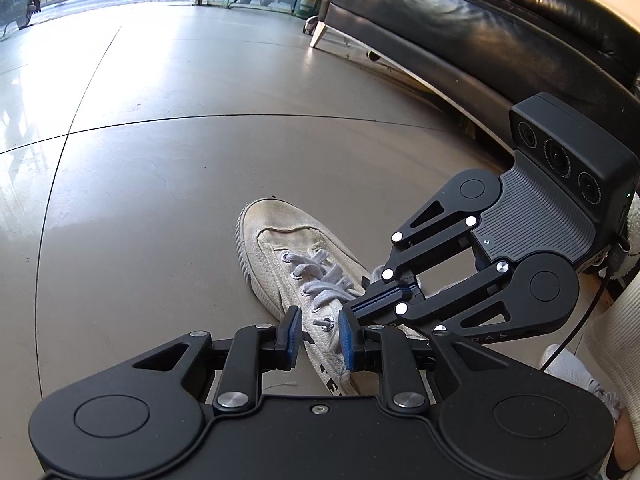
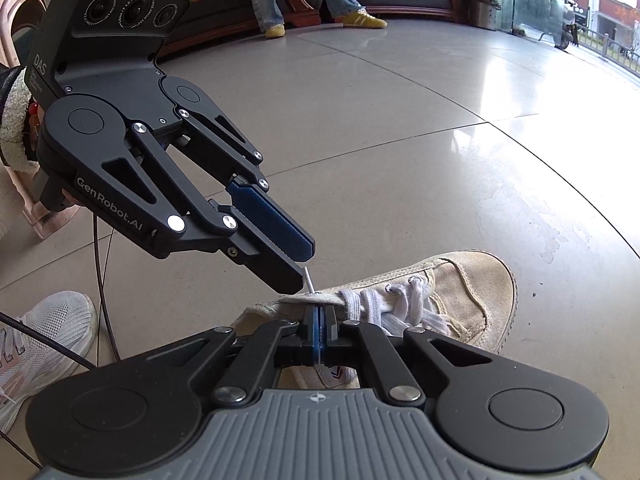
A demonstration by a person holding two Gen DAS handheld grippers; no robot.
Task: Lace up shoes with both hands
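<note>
Set on the tiled floor (image 1: 160,208): a worn white canvas shoe (image 1: 280,248), its pale laces (image 1: 320,276) crossed over the front eyelets only. Pinched at the shoe's rear eyelet edge by the right tool (image 2: 319,314), clenched tight on the canvas. Poised over the same edge, the left tool (image 1: 320,318), released, with the lace tip (image 1: 323,323) poking from an eyelet just beyond its parted pads.

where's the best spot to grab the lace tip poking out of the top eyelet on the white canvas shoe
Probably the stiff pale lace tip just above the eyelet, from above along its length; it stands nearly upright out of the worn white canvas shoe, its free end seemingly already at the left gripper.
</note>
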